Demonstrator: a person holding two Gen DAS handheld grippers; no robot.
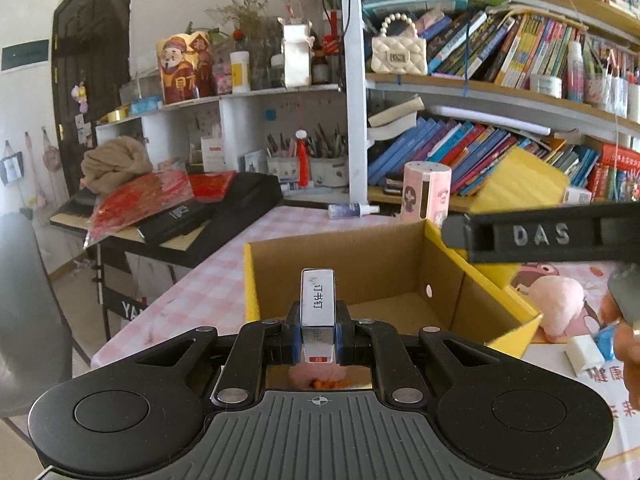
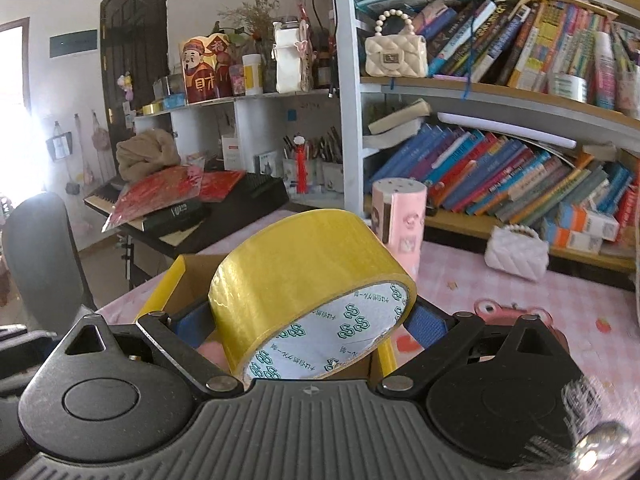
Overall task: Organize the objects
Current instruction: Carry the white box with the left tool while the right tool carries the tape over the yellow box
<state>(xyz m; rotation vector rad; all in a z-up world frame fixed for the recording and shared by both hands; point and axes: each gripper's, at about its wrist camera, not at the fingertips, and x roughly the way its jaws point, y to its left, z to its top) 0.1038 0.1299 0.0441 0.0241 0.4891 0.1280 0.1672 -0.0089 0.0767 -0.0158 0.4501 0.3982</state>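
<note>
Tape (image 2: pixel 310 292), a wide yellow roll on a printed white core, sits pinched across its width in the right gripper (image 2: pixel 314 320), held above the near right corner of the box (image 2: pixel 176 280). It looks light and stiff, though its glossy band could slip, so pads on the flat rims seem the safest hold. Further left, the left gripper (image 1: pixel 318 330) is pressed tight on a staple box (image 1: pixel 318 300), a small shiny silvery block with sharp edges, standing upright over the open carton's near side. That one should be light, rigid and rather slick; its narrow sides suit the grip. Corrugated brown walls with yellow outer faces rest on a pink checked tablecloth (image 1: pixel 208 280).
</note>
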